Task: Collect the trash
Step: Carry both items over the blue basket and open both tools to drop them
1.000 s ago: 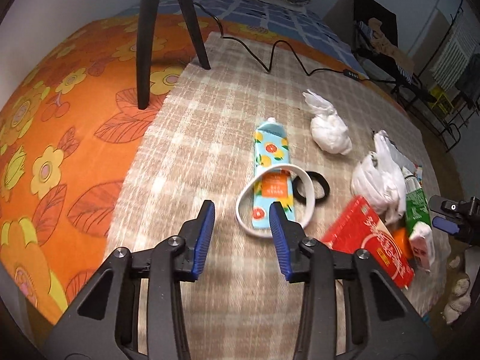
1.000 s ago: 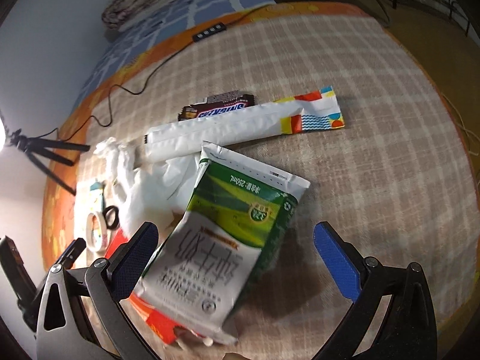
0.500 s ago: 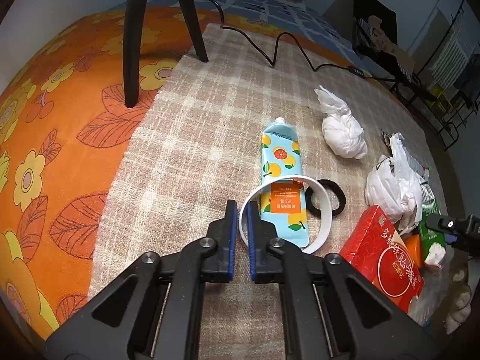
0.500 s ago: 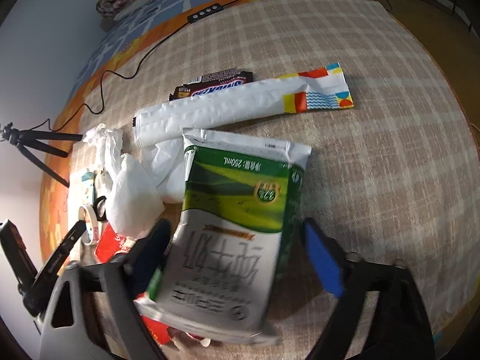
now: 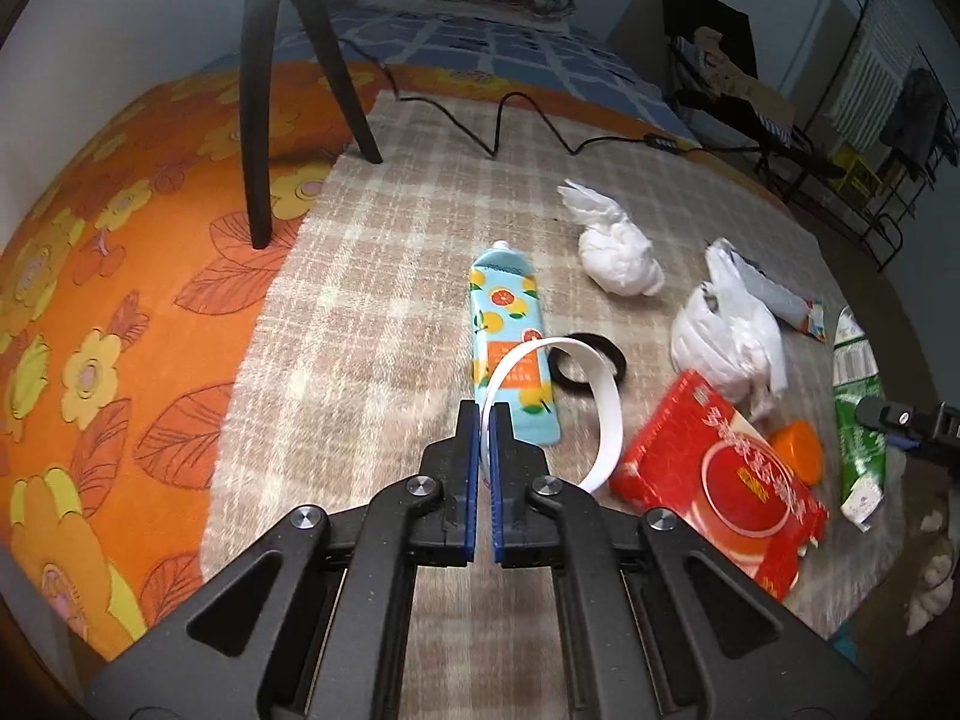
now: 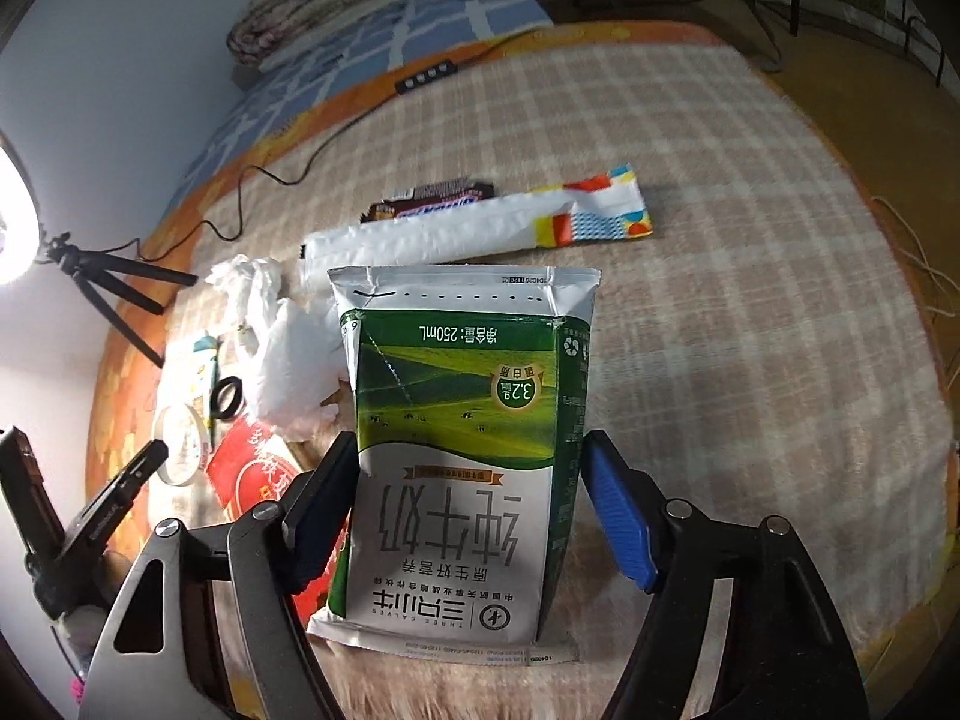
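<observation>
My left gripper [image 5: 485,420] is shut on the rim of a white tape ring [image 5: 603,402] and holds it tilted above the checked blanket [image 5: 372,324]. Under the ring lie a blue orange-print tube [image 5: 510,324] and a black ring [image 5: 591,366]. My right gripper [image 6: 468,480] is shut on a green-and-white milk pouch [image 6: 468,438], held upright; the pouch also shows at the right edge of the left wrist view [image 5: 855,414]. The left gripper and tape ring appear at the left of the right wrist view [image 6: 177,438].
A red box [image 5: 714,480], an orange cap [image 5: 798,450], a white plastic bag [image 5: 729,342] and a tissue wad [image 5: 618,252] lie right of the tube. A long white wrapper [image 6: 456,234] and a candy bar wrapper [image 6: 432,201] lie farther off. A tripod [image 5: 282,78] and a cable [image 5: 528,120] stand behind.
My left gripper closed on the tape ring's rim and lifted it off the tube. My right gripper closed on the milk pouch and raised it upright.
</observation>
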`<state>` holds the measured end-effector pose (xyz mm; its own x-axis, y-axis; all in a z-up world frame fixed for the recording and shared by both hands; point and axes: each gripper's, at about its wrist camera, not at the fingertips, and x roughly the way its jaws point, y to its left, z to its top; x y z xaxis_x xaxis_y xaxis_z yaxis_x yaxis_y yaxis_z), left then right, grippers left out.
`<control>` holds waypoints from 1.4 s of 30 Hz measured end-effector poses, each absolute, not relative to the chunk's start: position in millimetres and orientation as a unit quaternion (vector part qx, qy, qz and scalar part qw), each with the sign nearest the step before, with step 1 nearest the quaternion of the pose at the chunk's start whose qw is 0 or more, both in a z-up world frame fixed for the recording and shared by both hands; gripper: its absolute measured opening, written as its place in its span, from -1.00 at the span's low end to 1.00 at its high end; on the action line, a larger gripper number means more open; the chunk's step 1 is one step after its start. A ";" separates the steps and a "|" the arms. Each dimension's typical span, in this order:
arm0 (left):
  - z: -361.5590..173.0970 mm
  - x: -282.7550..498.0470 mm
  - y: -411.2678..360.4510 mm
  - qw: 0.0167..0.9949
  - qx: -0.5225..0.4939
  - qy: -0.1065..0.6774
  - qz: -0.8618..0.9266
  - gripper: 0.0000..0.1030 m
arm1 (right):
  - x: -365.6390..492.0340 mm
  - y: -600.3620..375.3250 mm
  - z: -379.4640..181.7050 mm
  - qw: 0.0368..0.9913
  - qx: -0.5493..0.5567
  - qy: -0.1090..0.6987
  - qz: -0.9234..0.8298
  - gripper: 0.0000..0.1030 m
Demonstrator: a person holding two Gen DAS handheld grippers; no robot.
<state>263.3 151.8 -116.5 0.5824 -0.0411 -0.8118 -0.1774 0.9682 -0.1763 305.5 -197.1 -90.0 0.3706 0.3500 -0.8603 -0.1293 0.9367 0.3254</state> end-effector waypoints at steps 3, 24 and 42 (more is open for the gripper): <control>-109.0 248.8 151.8 0.883 -0.125 0.451 0.042 -0.99 | 291.6 -197.6 -79.7 0.828 0.091 0.529 0.161 0.43; -62.0 108.4 82.6 0.890 -0.118 0.439 -0.010 -0.99 | 143.0 -200.0 -54.2 0.836 -0.010 0.482 0.264 0.43; -137.7 33.6 22.7 0.842 -0.087 0.531 -0.041 -0.99 | 69.1 -200.2 -121.9 0.799 -0.039 0.533 0.276 0.43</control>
<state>33.6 22.7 -137.7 0.4336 -0.1610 -0.8866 -0.0230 0.9816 -0.1894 69.1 -200.2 -121.9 0.2797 0.3989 -0.8733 -0.4826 0.8447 0.2312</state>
